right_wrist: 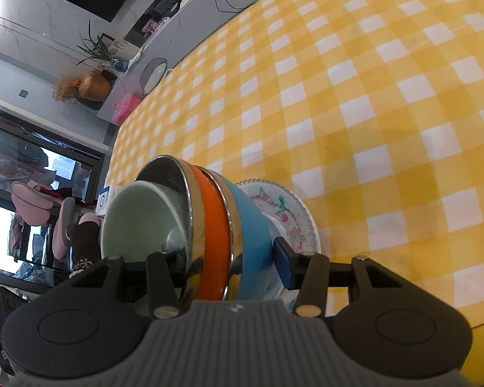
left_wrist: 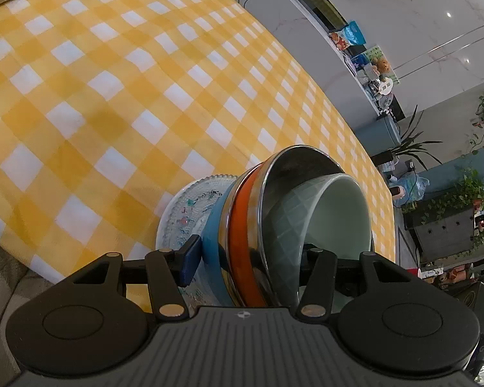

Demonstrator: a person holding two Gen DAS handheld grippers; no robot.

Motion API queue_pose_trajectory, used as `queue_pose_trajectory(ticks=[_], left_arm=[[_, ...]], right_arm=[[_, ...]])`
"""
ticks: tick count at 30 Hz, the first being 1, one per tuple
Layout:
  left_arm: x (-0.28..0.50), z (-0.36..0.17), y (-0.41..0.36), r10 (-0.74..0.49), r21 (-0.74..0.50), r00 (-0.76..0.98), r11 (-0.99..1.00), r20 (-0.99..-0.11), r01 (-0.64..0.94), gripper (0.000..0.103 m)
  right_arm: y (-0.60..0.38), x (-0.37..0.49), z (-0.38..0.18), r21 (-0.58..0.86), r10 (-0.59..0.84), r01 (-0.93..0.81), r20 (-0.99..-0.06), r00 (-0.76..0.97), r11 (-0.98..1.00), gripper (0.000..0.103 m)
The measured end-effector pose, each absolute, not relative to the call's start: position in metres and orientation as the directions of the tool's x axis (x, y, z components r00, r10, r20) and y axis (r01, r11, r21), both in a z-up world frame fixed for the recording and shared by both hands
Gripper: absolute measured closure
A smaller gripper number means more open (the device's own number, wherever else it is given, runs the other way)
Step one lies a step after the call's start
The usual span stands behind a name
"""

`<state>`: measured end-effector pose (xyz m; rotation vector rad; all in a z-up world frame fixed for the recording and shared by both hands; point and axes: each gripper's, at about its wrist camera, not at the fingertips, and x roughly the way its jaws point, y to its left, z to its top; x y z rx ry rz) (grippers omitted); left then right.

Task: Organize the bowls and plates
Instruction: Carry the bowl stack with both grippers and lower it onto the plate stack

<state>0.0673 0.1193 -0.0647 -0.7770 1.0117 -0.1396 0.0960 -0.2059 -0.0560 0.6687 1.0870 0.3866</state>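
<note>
Both my grippers, left [left_wrist: 247, 258] and right [right_wrist: 229, 258], pinched the nested bowl stack [left_wrist: 242, 225] between their fingers, patterned plate [left_wrist: 190, 209] beyond the outer finger on the yellow checked cloth [left_wrist: 113, 96]; no writing legible.

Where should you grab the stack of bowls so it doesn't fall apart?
Probably at the rims, from both sides, as now: the left gripper and right gripper each straddle the nested bowl stack, one finger inside the green bowl, one outside the blue bowl.
</note>
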Motion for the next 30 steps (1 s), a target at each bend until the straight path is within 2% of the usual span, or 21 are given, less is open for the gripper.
queue_pose_trajectory(ticks=[16, 21, 24, 26, 30], left_arm=[[0.064, -0.059, 0.111, -0.411, -0.596, 0.556, 0.778, -0.722, -0.199, 0.045], [0.062, -0.050, 0.109, -0.386, -0.572, 0.586, 0.803, -0.713, -0.166, 0.037], [0.059, -0.045, 0.106, -0.364, -0.544, 0.600, 0.826, -0.712, -0.145, 0.032], [0.058, -0.042, 0.104, -0.344, -0.523, 0.607, 0.841, -0.717, -0.141, 0.032], [0.056, -0.037, 0.105, -0.337, -0.520, 0.613, 0.842, -0.714, -0.142, 0.031]], right_arm=[[-0.219, 0.088, -0.062, 0.658, 0.588, 0.035, -0.693, 0.417, 0.752, 0.052], [-0.213, 0.086, -0.050, 0.638, 0.574, -0.009, -0.686, 0.447, 0.770, 0.042], [-0.212, 0.086, -0.044, 0.636, 0.572, -0.021, -0.678, 0.462, 0.771, 0.040], [-0.212, 0.086, -0.041, 0.633, 0.569, -0.028, -0.674, 0.471, 0.774, 0.039], [-0.209, 0.085, -0.033, 0.615, 0.552, -0.039, -0.676, 0.488, 0.788, 0.028]])
